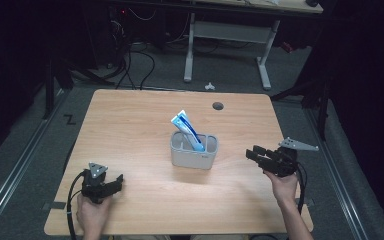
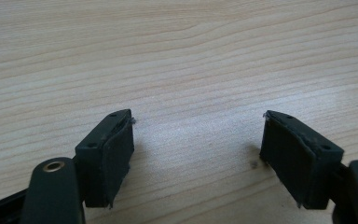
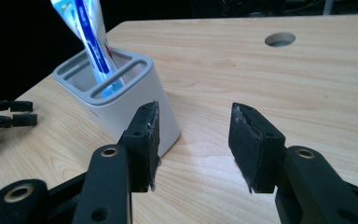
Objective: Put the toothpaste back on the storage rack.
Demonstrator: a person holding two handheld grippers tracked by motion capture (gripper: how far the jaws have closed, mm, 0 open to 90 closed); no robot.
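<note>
A blue-and-white toothpaste tube (image 1: 186,129) (image 3: 87,35) leans in a grey slotted holder (image 1: 194,155) (image 3: 135,95) at the middle of the wooden table (image 1: 145,115). My right gripper (image 1: 254,152) (image 3: 193,140) hovers to the right of the holder, jaws open with nothing between them, pointing toward it. My left gripper (image 1: 117,181) (image 2: 198,149) rests low over the table near the front left corner, jaws wide open over bare wood. In the right gripper view the left gripper's fingers (image 3: 9,114) show at the far left.
A round cable hole (image 1: 218,106) (image 3: 279,39) sits near the table's far edge. Beyond the table stand a white desk frame (image 1: 227,45) and floor cables (image 1: 135,65). Metal rails (image 1: 25,155) run along both sides.
</note>
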